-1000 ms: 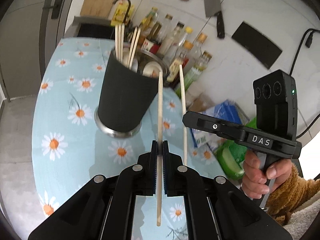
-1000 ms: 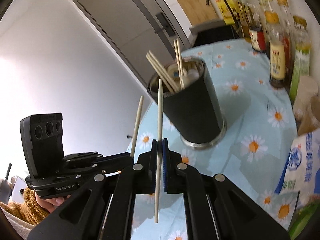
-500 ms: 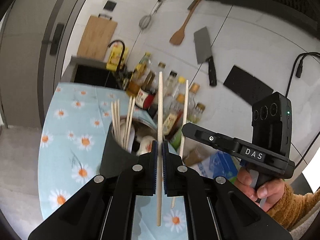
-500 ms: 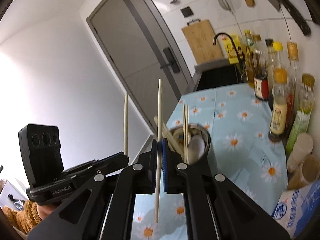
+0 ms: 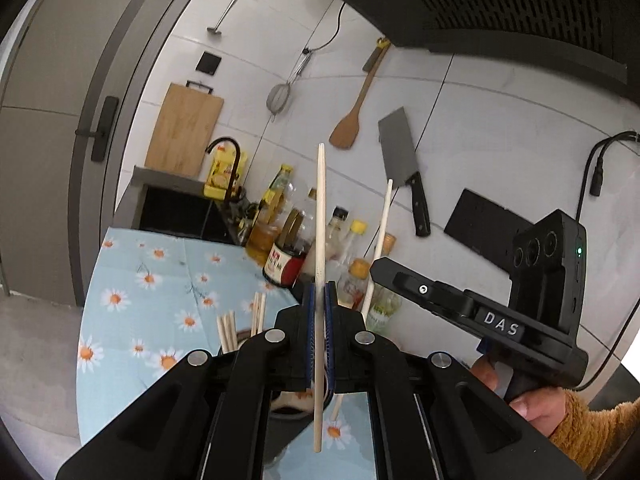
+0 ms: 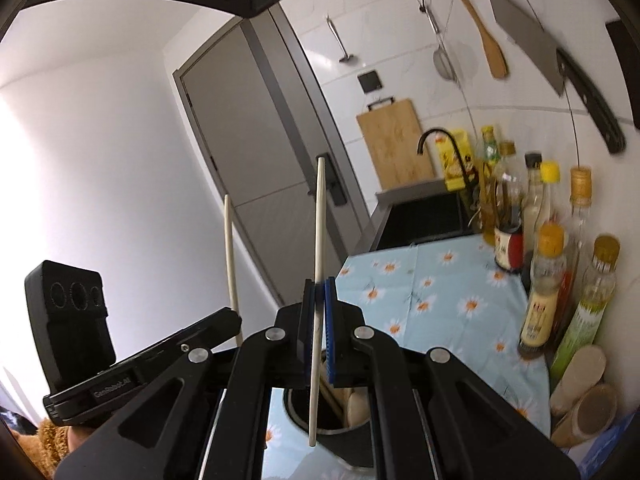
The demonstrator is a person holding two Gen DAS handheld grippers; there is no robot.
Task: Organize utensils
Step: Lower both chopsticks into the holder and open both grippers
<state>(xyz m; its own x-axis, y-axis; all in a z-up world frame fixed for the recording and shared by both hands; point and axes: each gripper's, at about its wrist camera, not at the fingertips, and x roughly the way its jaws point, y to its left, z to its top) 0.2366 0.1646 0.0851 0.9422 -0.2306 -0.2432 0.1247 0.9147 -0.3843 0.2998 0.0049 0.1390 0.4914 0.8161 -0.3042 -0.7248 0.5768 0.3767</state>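
My left gripper (image 5: 319, 300) is shut on a pale wooden chopstick (image 5: 320, 220) that stands upright between its blue pads. My right gripper (image 6: 319, 300) is likewise shut on a second upright chopstick (image 6: 319, 220). Each gripper shows in the other's view: the right gripper (image 5: 378, 274) with its chopstick (image 5: 382, 232), the left gripper (image 6: 234, 320) with its chopstick (image 6: 229, 260). Both are held side by side above the black utensil holder (image 6: 354, 440). The holder contains several chopsticks (image 5: 240, 324) and a pale spoon (image 6: 357, 402) and is largely hidden behind the jaws.
A daisy-print tablecloth (image 5: 160, 280) covers the counter. Bottles of oil and sauce (image 6: 544, 292) line the tiled wall, with a sink and black tap (image 6: 440, 140) beyond. A cleaver (image 5: 400, 152), wooden spatula (image 5: 352, 120), strainer and cutting board (image 5: 184, 132) hang above. A grey door (image 6: 256, 140) is at left.
Both grippers have risen and tipped upward with their chopsticks. The holder has dropped from the middle of each view to the bottom, behind the jaws, and more of the wall shows.
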